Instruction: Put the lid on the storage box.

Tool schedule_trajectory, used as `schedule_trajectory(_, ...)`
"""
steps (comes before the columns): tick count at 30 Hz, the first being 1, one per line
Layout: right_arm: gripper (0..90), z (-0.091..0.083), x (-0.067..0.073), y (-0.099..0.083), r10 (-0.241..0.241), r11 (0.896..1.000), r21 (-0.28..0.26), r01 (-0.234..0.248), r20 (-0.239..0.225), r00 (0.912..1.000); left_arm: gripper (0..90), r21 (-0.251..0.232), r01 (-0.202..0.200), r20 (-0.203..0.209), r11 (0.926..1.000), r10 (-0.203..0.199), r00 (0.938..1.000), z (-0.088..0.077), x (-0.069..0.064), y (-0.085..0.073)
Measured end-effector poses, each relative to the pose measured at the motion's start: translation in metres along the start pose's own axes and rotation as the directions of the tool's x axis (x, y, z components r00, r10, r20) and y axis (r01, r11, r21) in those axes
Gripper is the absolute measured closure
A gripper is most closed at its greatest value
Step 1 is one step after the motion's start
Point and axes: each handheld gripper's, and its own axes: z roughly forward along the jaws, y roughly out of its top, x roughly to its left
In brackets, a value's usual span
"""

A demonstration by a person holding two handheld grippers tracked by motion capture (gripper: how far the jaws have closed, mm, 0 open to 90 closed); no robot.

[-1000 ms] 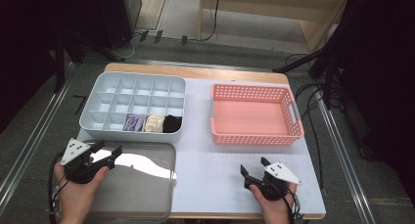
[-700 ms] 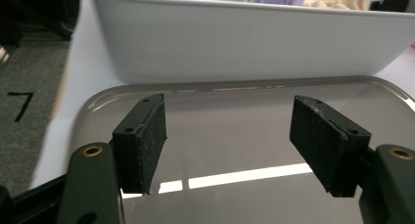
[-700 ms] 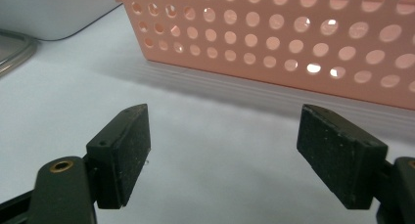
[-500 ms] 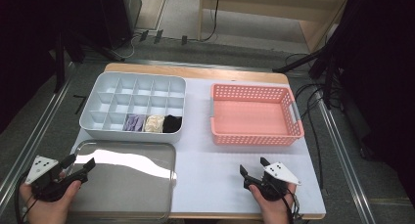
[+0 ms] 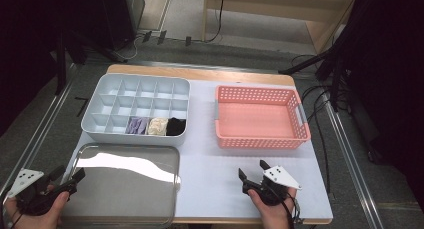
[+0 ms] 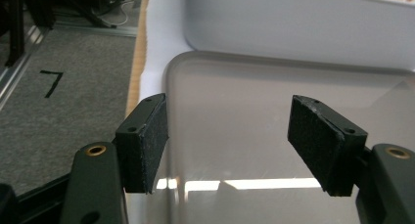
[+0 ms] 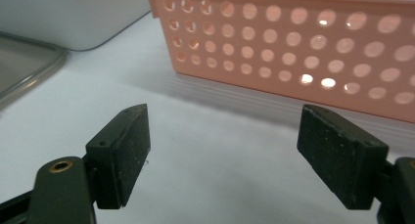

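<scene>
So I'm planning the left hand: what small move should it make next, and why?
Probably ease the left gripper forward so its open jaws straddle the metal tray rim at its left edge; nothing is between the pads yet.

One legible mark: a black figure "7" on the grey floor, at the left of the left gripper view, beside the table edge. In the high view the same mark sits at the left of the frame on the floor and is too small to read there. No readable lettering, brand or label on the metal tray, the compartment box or the pink basket. The white plates on the grippers carry no readable print.
</scene>
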Motion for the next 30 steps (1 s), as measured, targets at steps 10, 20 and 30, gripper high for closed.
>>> schedule_trajectory(10,20.2,0.007,0.042,0.002,-0.025,1.0,0.014,0.027,-0.095,0.9951,33.5,0.04,0.016,-0.013,0.9991,-0.015,0.9998,-0.004,0.009,-0.014)
schedule_trajectory(20,22.7,0.016,0.088,-0.003,-0.024,0.999,0.03,0.031,-0.206,0.9783,35.1,0.09,0.004,-0.029,0.9959,-0.002,0.9996,-0.003,0.007,-0.023)
schedule_trajectory(30,34.9,0.027,0.118,-0.013,-0.002,0.996,0.085,0.02,-0.204,0.9791,46.3,0.104,0.049,0.029,0.9934,-0.052,0.9982,-0.004,0.003,-0.023)
